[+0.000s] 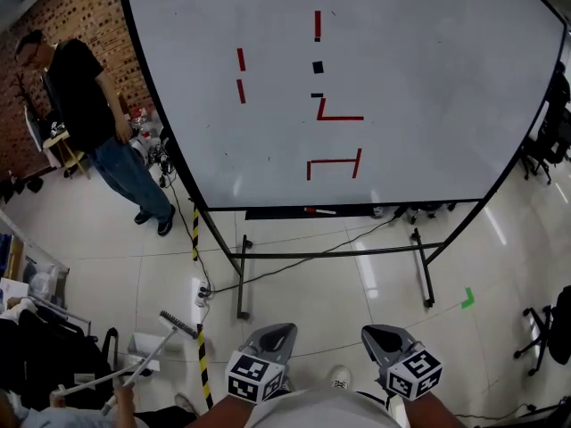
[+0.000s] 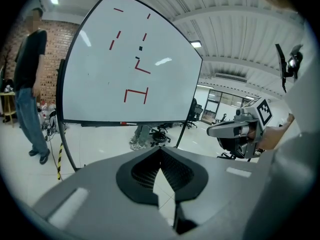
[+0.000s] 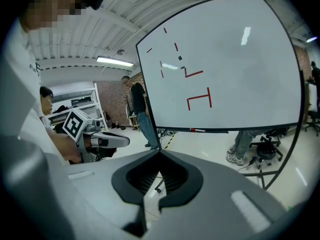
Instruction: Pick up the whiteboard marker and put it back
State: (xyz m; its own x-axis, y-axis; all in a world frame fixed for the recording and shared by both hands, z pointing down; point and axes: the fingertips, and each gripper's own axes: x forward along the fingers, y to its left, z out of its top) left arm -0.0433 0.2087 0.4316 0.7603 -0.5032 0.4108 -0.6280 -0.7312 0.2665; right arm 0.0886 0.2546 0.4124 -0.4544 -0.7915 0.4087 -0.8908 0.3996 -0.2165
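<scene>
A red and white whiteboard marker (image 1: 319,210) lies on the tray along the bottom edge of the big whiteboard (image 1: 401,78), which carries red strokes. The marker (image 2: 126,123) shows small in the left gripper view, and the marker (image 3: 196,130) shows again in the right gripper view. My left gripper (image 1: 275,335) and right gripper (image 1: 379,335) are held low near my body, well back from the board, both pointing toward it. The left gripper (image 2: 160,149) is shut on nothing. The right gripper (image 3: 160,153) is likewise shut and holds nothing.
The board's stand legs (image 1: 241,275) and a floor cable (image 1: 294,266) lie between me and the tray. A person (image 1: 98,123) stands at the board's left. Striped hazard tape (image 1: 196,234) runs along the floor. Office chairs (image 1: 544,141) are at the right, a green tape mark (image 1: 467,299) near them.
</scene>
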